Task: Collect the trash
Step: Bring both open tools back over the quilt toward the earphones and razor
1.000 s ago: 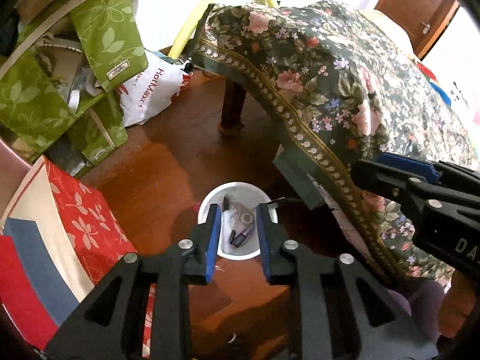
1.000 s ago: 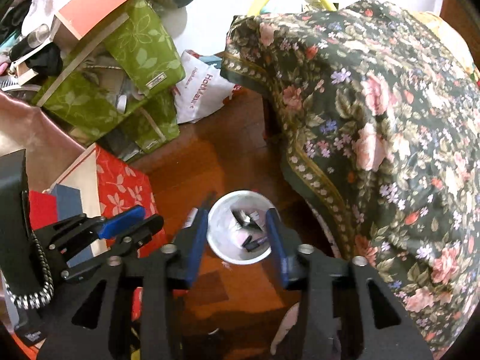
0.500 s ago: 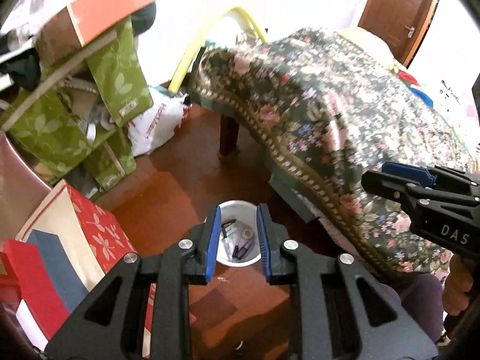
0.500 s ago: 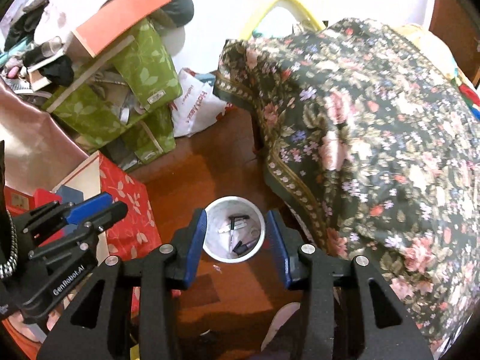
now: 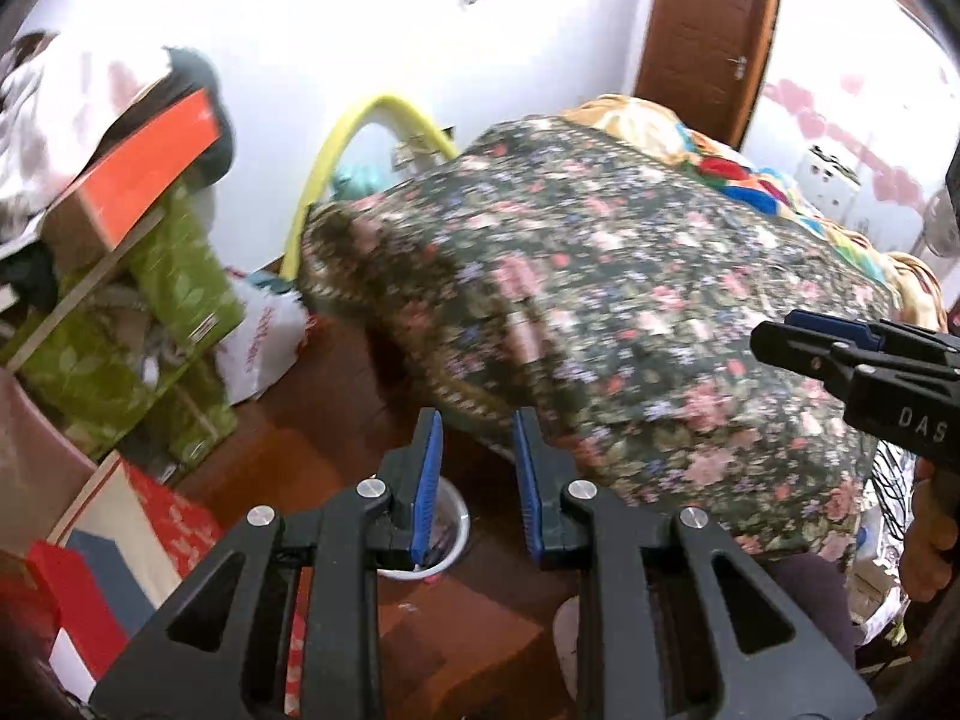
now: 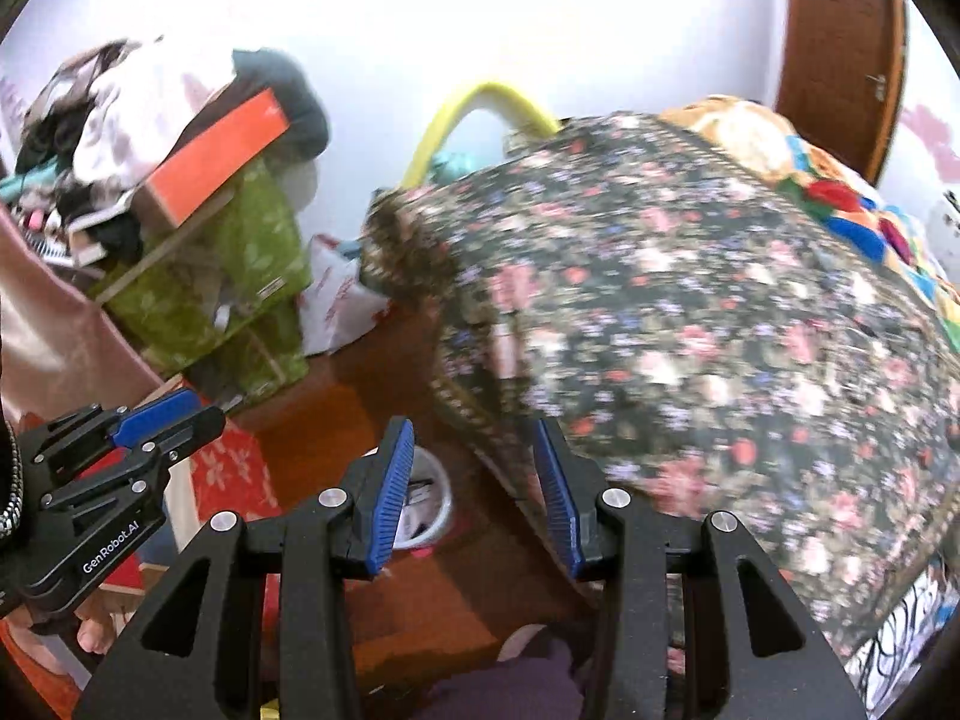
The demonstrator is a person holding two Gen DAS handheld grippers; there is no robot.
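A white trash bin (image 5: 451, 531) with small bits of trash inside stands on the brown wooden floor by the table corner. It also shows in the right wrist view (image 6: 433, 501), partly hidden by a finger. My left gripper (image 5: 477, 432) is open and empty, high above the bin; it also shows at the left in the right wrist view (image 6: 174, 420). My right gripper (image 6: 474, 438) is open and empty, wider apart, beside it; it also shows at the right in the left wrist view (image 5: 780, 336).
A table under a dark floral cloth (image 5: 630, 312) fills the right. Green leaf-print boxes (image 5: 150, 330) with an orange box and clothes on top stand left. A red floral box (image 5: 174, 528), a white plastic bag (image 5: 264, 342), a yellow hoop (image 5: 360, 126) and a brown door (image 5: 708, 30) surround.
Both grippers have risen and tilted up away from the bin. The bin has slid low in both views, and the wall and door have come into sight. Both stay open.
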